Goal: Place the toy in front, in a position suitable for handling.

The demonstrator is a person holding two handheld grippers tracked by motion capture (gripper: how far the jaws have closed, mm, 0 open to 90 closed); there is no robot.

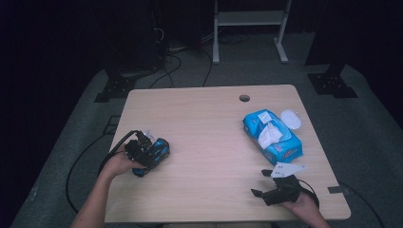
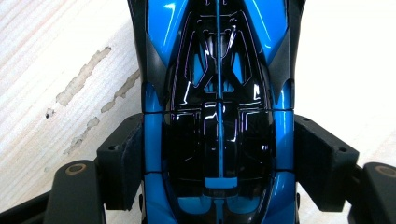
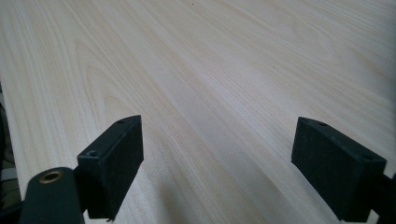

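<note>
car vs left hand-held gripper: the blue toy car [image 2: 218, 116] is sitting right between the left hand-held gripper [image 2: 218, 163] pads, long axis running straight ahead
grip: pads are pressing both flanks, so it's clamping the car
car spot: left edge of the surface [image 1: 209, 142]
right hand-held gripper [image 3: 217, 163]: hanging wide open, holding nothing, well apart
in the way: nothing really, wipes pack [image 1: 272, 135] is lying far right

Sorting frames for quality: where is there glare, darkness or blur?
High view: dim, room black beyond the table. Left gripper view: sharp glints on the toy car, tabletop washed out at right. Right gripper view: even light, far wood grain soft.
</note>
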